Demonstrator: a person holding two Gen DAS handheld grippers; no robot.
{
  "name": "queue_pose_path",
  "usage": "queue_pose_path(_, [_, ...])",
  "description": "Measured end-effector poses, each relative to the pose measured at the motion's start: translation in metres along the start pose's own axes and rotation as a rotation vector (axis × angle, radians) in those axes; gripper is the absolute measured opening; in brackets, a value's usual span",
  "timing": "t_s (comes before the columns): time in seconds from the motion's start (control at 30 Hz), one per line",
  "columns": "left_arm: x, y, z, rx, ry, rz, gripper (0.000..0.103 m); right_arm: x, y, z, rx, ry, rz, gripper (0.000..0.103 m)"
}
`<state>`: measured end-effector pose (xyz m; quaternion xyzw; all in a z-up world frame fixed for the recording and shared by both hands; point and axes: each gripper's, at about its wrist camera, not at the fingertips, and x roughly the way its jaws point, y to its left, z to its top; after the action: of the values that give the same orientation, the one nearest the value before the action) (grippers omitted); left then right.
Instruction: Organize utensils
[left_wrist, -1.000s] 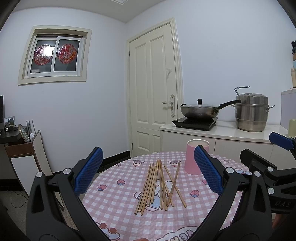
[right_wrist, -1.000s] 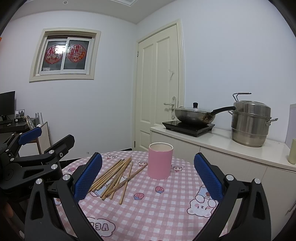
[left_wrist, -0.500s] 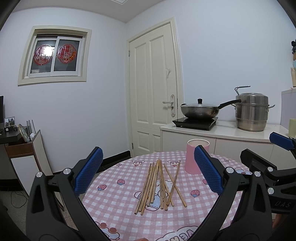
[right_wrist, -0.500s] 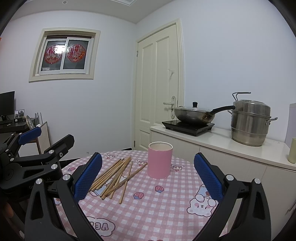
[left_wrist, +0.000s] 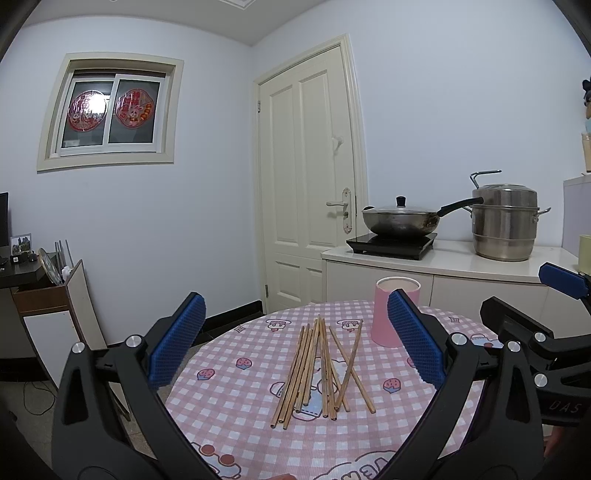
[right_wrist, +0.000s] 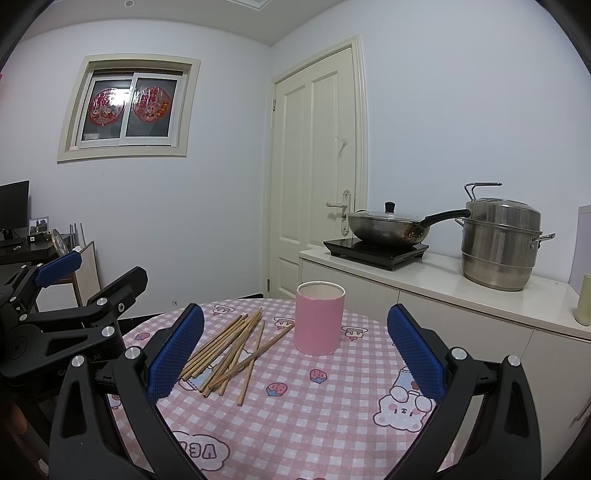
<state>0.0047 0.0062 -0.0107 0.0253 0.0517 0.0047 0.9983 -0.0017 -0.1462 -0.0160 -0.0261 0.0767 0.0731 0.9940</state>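
Several wooden chopsticks (left_wrist: 319, 373) lie in a loose pile on the round table with the pink checked cloth (left_wrist: 236, 417). In the right wrist view the same chopsticks (right_wrist: 232, 354) sit left of an upright pink cup (right_wrist: 319, 317). From the left wrist the pink cup (left_wrist: 386, 314) stands behind and right of the pile, partly hidden by a blue finger pad. My left gripper (left_wrist: 295, 345) hangs open above the near table edge, nothing between its fingers. My right gripper (right_wrist: 295, 347) is also open and empty, in front of the cup.
A white counter (right_wrist: 461, 291) behind the table carries a lidded wok (right_wrist: 388, 225) on an induction hob and a steel steamer pot (right_wrist: 498, 240). A closed white door (left_wrist: 310, 184) stands beyond the table. A desk and shelf (left_wrist: 33, 280) are at the left.
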Motion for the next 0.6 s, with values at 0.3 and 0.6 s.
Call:
queue_pose_path(0.3, [0.0027, 0.0025, -0.0023, 0.003, 0.006, 0.004, 0.097, 0.003, 0.0002, 0.0007, 0.0, 0.012, -0.003, 0.096])
queue_pose_path(0.6, [0.0063, 0.002, -0.0018, 0.004, 0.016, 0.004, 0.097, 0.0051, 0.0035, 0.0017, -0.014, 0.015, -0.019, 0.096])
